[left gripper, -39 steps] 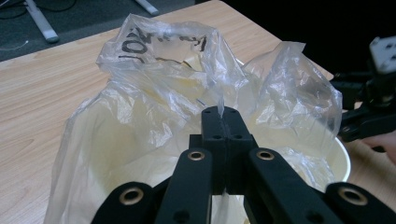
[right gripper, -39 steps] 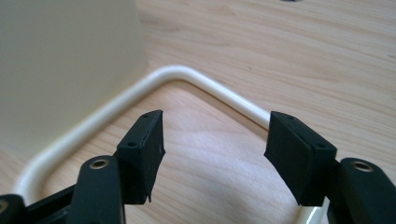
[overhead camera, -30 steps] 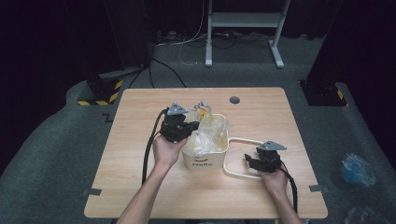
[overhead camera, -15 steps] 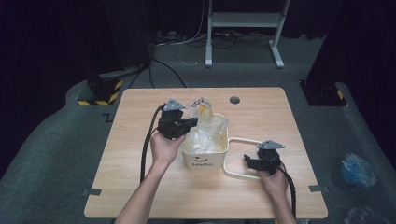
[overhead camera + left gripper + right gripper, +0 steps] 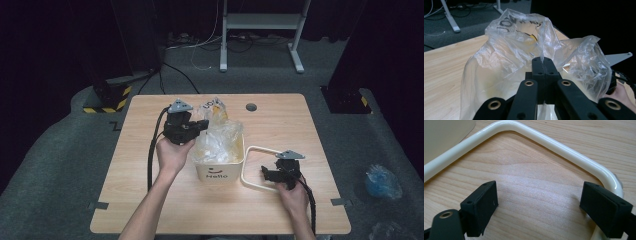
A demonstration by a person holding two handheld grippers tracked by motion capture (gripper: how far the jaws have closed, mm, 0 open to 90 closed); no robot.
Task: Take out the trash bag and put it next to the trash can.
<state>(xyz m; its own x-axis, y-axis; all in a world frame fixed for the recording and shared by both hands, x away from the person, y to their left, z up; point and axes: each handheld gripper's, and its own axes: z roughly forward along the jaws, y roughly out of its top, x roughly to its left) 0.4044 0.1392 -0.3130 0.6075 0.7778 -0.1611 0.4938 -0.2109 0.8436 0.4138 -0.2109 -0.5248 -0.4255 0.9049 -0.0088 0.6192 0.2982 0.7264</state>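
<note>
Pinching plastic bag (image 5: 524, 57) upright w/ left gripper (image 5: 543, 65); right gripper (image 5: 539, 202) agape.

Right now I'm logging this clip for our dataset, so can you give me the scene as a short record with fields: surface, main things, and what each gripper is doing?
surface: wooden table
container: cream bin printed "Hello", near the table's middle
liner: clear plastic bag bunched in the bin
handle: cream loop handle lying flat on the table right of the bin
left gripper: jaws closed, pinching a fold of the bag
right gripper: jaws apart, low over the table inside the loop, holding nothing
</note>
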